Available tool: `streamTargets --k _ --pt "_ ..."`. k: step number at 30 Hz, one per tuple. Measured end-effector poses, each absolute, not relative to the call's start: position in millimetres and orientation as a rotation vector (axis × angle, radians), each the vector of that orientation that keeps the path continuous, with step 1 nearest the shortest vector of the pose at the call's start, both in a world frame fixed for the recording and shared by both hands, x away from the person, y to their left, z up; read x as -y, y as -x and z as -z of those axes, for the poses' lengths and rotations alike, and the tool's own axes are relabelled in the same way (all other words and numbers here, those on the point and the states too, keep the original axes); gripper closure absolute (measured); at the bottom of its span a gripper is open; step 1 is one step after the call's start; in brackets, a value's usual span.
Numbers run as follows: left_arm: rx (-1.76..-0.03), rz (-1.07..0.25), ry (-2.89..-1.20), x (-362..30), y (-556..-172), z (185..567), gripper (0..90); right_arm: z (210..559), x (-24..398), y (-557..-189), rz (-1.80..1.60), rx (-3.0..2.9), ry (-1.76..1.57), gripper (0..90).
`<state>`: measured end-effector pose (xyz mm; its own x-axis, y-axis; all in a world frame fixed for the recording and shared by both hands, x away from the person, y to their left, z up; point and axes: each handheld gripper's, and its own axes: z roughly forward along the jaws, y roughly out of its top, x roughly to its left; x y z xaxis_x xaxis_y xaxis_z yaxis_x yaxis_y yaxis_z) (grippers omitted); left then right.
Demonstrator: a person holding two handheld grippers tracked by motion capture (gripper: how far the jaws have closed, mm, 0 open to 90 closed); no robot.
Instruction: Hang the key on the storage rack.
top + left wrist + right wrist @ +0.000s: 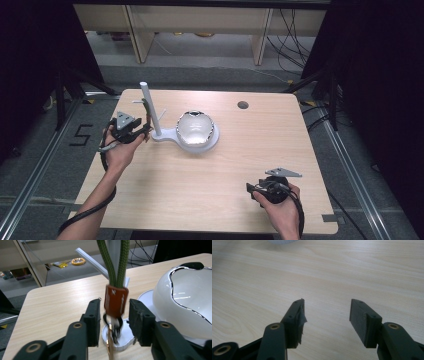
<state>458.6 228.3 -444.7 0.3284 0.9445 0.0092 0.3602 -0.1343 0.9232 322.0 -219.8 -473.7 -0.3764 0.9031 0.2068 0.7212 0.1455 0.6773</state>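
A white stand (148, 107) with an upright post rises from a round base at the table's back left. A glossy white dome-shaped shell (196, 128) sits on that base. From a side peg (90, 260) of the stand hangs a green cord (116, 262) with a red-brown sleeve (115, 301) and a metal clasp (111, 333) below it. My left gripper (114, 307) (145, 131) stands open with the sleeve between its pads, a thin gap showing on each side. My right gripper (327, 307) (251, 190) is open over bare wood near the front right.
The light wooden table (210, 200) has a round cable hole (243, 105) at the back right. Beyond its far edge stand pale shelf frames (260, 40) and loose floor cables (295, 40). Dark stands flank both sides.
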Motion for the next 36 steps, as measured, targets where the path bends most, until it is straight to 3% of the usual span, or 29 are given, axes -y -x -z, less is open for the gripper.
streamTargets --k 14,26,36 --pt "-1.128 -0.84 -1.664 -247.4 -418.3 458.6 39.7 474.3 224.0 -322.7 -1.073 -2.14 -1.604 46.9" --pt "-1.162 -0.815 -1.614 -272.4 -357.6 493.4 37.6 477.7 225.2 -324.2 -1.076 -2.138 -1.605 46.9" --pt "-1.176 -0.82 -1.601 -277.0 -331.3 519.5 36.0 474.9 219.6 -321.4 -1.061 -2.126 -1.665 46.9"
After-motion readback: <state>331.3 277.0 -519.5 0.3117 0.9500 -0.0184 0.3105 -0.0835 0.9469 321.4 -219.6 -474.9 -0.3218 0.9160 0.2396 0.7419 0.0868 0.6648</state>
